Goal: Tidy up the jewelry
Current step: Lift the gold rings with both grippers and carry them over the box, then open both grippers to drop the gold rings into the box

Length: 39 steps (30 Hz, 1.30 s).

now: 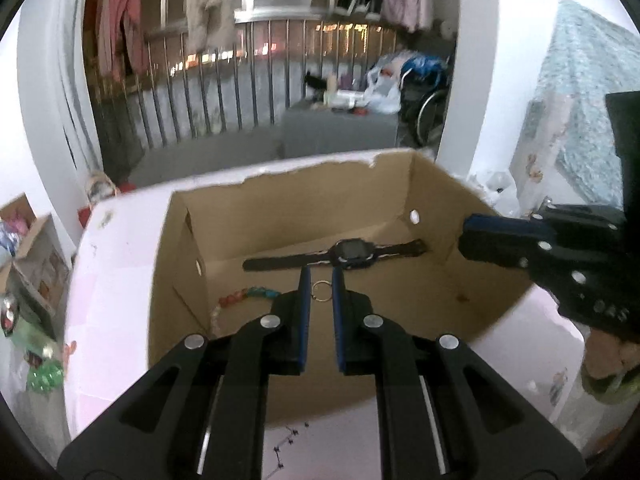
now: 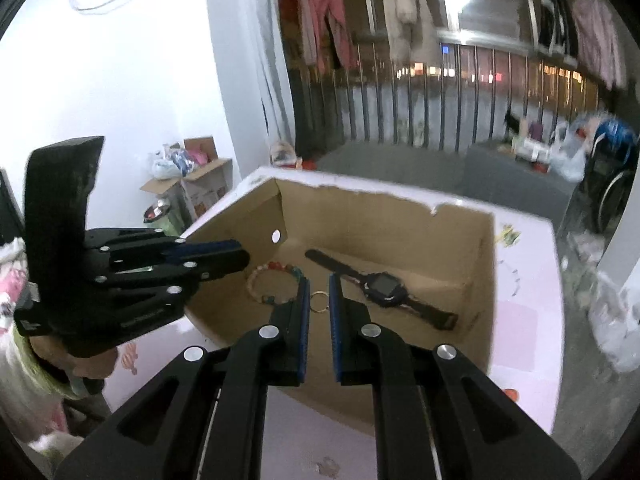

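Observation:
An open cardboard box (image 1: 496, 276) (image 2: 476, 248) sits on a pink-white table. Inside lie a black wristwatch (image 1: 352, 254) (image 2: 386, 282), a coloured bead bracelet (image 1: 244, 298) (image 2: 276, 280) and a small metal ring (image 1: 321, 291) (image 2: 319, 302). My left gripper (image 1: 320, 276) hovers over the box's near edge, jaws slightly apart and empty, the ring seen between the fingertips. My right gripper (image 2: 319, 280) hovers over the box from the other side, jaws slightly apart and empty. Each gripper shows in the other's view: the right gripper (image 1: 464, 236), the left gripper (image 2: 244, 254).
A thin dark chain (image 1: 286, 444) lies on the table in front of the box. Behind are a metal railing (image 1: 240, 92), hanging clothes, a grey block with clutter (image 1: 340, 128) and a wheelchair. Cardboard boxes (image 2: 200, 184) stand by the wall.

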Motion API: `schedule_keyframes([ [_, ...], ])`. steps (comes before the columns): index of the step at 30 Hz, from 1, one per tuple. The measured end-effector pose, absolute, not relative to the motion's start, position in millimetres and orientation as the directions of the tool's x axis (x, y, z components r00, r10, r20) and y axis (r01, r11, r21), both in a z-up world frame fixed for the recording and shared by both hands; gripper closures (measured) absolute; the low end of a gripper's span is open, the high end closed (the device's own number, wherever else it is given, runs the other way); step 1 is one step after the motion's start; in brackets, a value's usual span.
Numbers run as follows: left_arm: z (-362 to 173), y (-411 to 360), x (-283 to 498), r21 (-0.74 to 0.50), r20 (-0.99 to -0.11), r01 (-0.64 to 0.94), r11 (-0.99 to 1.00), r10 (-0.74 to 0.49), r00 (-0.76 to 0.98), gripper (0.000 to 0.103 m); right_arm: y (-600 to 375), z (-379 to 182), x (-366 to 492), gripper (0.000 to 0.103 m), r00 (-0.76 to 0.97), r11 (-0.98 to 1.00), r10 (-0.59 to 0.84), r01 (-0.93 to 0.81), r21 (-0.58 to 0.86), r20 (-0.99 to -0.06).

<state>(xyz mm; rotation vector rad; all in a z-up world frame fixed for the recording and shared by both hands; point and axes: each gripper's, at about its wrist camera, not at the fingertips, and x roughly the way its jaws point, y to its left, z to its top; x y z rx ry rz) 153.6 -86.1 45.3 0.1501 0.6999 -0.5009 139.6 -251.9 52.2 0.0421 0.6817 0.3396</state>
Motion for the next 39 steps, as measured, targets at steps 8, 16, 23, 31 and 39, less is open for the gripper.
schedule_keyframes([
  [8, 23.1, -109.8, 186.2, -0.021, -0.743, 0.487, 0.873, -0.34, 0.576, 0.093, -258.1, 24.6, 181.5, 0.093, 0.616, 0.968, 0.252, -0.172, 0.185, -0.747],
  [16, 18.0, -118.8, 194.5, -0.031, -0.768, 0.488, 0.872, -0.333, 0.547, 0.073, -273.1, 22.8, 183.7, 0.081, 0.608, 0.977, 0.214, -0.118, 0.18, -0.765],
  [23, 20.2, -122.7, 193.5, -0.025, -0.764, 0.489, 0.872, -0.333, 0.553, 0.057, -280.8, 32.7, 177.2, 0.07, 0.645, 0.979, 0.198, -0.099, 0.177, -0.738],
  [31, 36.9, -119.6, 179.5, -0.027, -0.72, 0.488, 0.872, -0.356, 0.596, 0.043, -292.0, 46.9, 159.4, 0.068, 0.692, 0.978, 0.195, -0.085, 0.19, -0.695],
  [39, 61.2, -100.1, 158.4, -0.071, -0.658, 0.473, 0.878, -0.398, 0.64, 0.04, -286.7, 60.0, 135.7, 0.064, 0.738, 0.977, 0.204, -0.112, 0.182, -0.643],
])
